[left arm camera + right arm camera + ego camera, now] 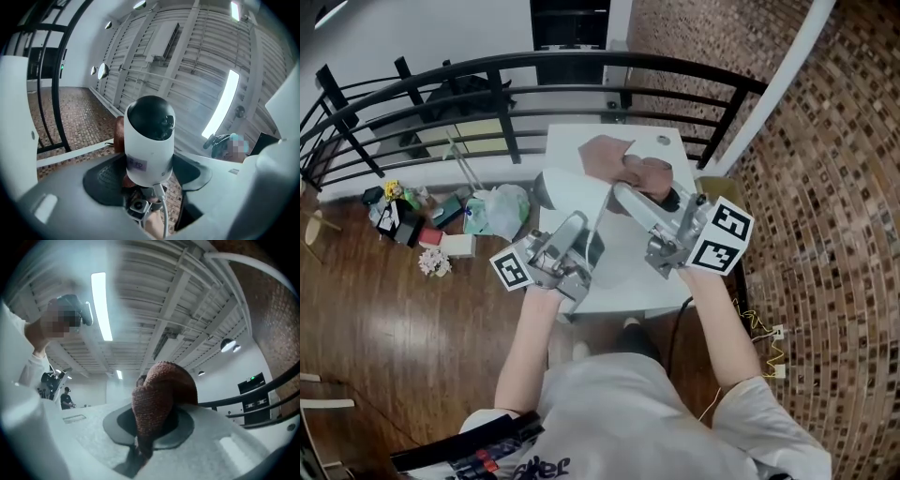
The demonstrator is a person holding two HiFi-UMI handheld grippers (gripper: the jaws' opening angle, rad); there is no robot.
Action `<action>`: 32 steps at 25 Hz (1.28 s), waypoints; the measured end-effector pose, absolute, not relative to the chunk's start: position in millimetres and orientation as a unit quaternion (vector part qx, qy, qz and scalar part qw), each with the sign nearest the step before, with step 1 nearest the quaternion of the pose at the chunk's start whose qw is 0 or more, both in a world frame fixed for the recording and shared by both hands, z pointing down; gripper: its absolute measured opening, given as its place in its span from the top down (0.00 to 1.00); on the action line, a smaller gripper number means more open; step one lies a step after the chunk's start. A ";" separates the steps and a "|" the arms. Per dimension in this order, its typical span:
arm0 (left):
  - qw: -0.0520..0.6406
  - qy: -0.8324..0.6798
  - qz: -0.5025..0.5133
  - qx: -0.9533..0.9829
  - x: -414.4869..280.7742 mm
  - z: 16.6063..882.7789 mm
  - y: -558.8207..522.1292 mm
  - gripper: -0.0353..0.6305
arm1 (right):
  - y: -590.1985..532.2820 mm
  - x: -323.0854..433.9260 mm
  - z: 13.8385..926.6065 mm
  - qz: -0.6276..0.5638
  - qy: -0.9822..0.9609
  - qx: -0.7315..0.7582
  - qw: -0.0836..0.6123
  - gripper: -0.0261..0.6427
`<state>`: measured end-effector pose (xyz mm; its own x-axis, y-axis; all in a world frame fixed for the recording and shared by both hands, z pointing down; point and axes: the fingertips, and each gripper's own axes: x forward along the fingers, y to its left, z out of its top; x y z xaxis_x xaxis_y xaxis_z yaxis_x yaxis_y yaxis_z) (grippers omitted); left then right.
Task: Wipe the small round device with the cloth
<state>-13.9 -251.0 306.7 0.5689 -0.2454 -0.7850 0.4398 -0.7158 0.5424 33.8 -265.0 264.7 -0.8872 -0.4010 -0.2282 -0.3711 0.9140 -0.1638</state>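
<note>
White table [628, 272] by a black railing [487, 94], both grippers lifted over it.
Left gripper [149, 185] has its jaws partway closed, clamped around the base of the small round device [150, 140], which is upright with its black dome on top. Right gripper [152, 437] is pinching a bunched fold of the reddish-brown cloth [161, 394]. The cloth peeks out just behind the device.
</note>
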 end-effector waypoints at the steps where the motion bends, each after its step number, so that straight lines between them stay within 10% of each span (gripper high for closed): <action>1: 0.374 0.059 -0.466 0.799 -15.4 306.3 -252.8 0.44 | -257.9 30.3 261.6 -0.047 0.971 -0.195 0.128 0.93; 11: 0.362 0.093 -0.507 0.777 -28.1 275.7 -254.2 0.44 | -224.7 11.4 315.0 -0.055 0.985 -0.144 0.073 0.93; 32: 0.388 0.022 -0.499 0.775 -11.3 298.2 -281.4 0.44 | -233.5 57.0 300.3 -0.063 0.960 -0.204 0.183 0.93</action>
<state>-11.3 -281.4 298.2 0.5012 -0.3526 -0.7902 0.4214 -0.6982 0.5788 57.0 -233.5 300.3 -0.8496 -0.4155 -0.3250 -0.3691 0.9084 -0.1965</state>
